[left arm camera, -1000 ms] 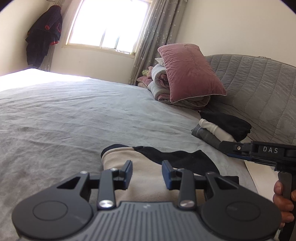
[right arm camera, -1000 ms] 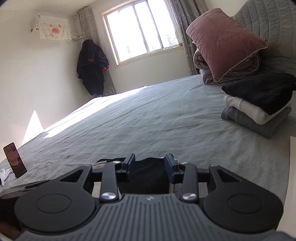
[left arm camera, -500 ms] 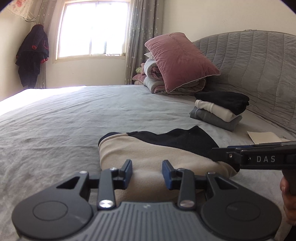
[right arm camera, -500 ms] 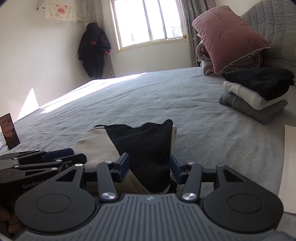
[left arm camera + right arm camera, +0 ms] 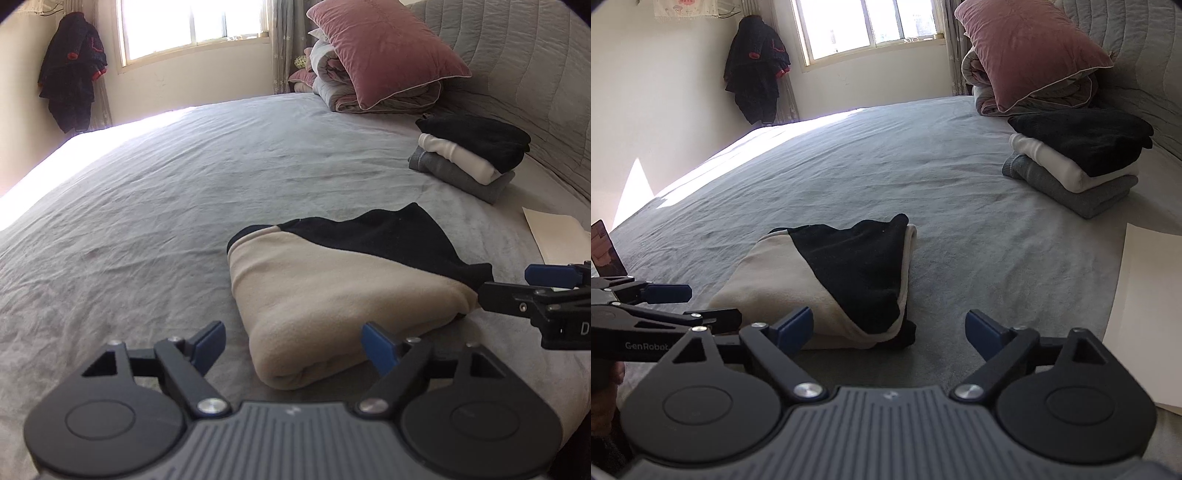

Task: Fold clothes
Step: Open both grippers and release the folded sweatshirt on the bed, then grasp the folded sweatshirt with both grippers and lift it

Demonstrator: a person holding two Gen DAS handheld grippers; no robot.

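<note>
Gaping wide, both: left claw (image 5: 293, 345) just in front of the folded beige and black garment (image 5: 332, 280), right claw (image 5: 889, 330) at its other side, neither one holding it. Lying flat on the grey bed (image 5: 166, 177), folded up. Farther back, near the headboard (image 5: 535, 66), a stack of folded clothes (image 5: 469, 155). Behind that, a pink pillow (image 5: 380, 48) on rolled bedding.

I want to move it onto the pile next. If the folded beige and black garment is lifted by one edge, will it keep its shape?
Probably not. The folded beige and black garment looks like soft fleece with rounded, puffy folds, so it would likely sag and unfold. It seems light for its bulk. On the wrinkled grey bedsheet, pushing may bunch it rather than slide it.
</note>
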